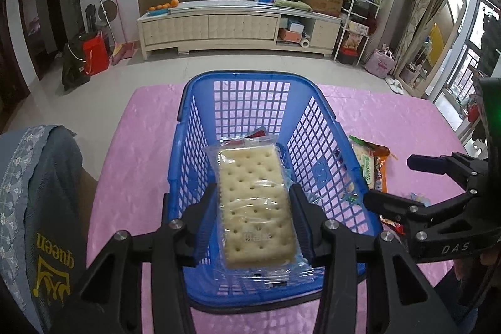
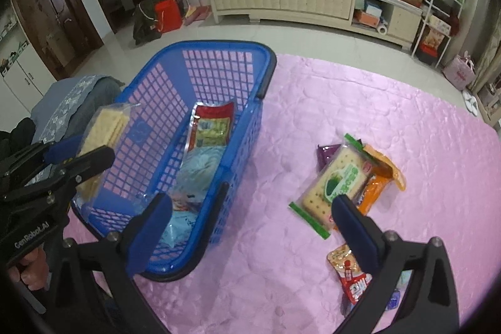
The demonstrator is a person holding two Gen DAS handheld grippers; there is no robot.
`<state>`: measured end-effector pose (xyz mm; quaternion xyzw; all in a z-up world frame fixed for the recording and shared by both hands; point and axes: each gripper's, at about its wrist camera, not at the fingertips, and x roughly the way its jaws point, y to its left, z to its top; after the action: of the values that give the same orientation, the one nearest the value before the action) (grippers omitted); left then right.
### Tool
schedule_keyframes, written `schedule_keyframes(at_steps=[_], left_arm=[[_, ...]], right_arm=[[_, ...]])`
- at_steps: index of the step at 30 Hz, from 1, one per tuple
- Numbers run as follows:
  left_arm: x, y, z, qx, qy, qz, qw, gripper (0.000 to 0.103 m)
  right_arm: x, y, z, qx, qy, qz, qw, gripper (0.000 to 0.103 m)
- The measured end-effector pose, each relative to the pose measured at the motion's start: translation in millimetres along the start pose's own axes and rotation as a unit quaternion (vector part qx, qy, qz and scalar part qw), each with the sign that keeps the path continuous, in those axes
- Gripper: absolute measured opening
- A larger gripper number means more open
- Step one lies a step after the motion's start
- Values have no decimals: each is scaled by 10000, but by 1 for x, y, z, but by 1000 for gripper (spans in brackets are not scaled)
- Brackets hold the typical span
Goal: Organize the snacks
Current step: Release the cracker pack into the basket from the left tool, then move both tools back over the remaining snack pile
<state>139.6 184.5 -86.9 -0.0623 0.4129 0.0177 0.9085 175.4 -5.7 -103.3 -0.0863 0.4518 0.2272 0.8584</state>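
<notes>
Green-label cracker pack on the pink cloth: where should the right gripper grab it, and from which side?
Likely across the short width at mid-length, coming from above. The green-label cracker pack lies flat on the pink cloth, atop the orange packet and purple packet. Its long edges are mostly exposed, and the open right gripper looks wide enough.

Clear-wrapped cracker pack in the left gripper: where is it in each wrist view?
Left wrist view: cracker pack sits centre-low, clamped between the left gripper fingers, above the blue basket.
Right wrist view: same pack at the left edge, seen edge-on in the left gripper, beside the basket's left wall.
Shared landmark: the blue basket on the pink cloth.
</notes>
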Motion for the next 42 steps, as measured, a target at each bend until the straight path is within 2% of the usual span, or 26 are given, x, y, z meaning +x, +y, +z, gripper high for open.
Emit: schedule_keyframes(at_steps=[3,5,7,14,22,26,42], left_arm=[[-3,-2,-2,85,-87,122,9999,67],[-13,-4,-5,153,-288,140,9994,71],[-19,-5,-7,154,-304,63,9994,75],[-46,-11,-9,81,-329,-94,9994,75],[-80,-34,-16,118,-507,-194,9985,75],[-92,-54,-22,227,-552,-243,9979,79],[-94,-156,-38,807,-432,-592,9940,79]], right_arm=[[-2,-3,1,55,-47,-11,10000,103],[-6,-5,1,107,-83,-32,9999,103],[-12,-8,0,170,-119,-27,9998,103],[-41,-3,-9,188,-279,6,9994,103],[-87,-7,-28,265,-527,-3,9983,103],[-107,-17,-40,333,-608,-39,9976,103],[-159,-77,-87,655,-737,-229,9949,103]])
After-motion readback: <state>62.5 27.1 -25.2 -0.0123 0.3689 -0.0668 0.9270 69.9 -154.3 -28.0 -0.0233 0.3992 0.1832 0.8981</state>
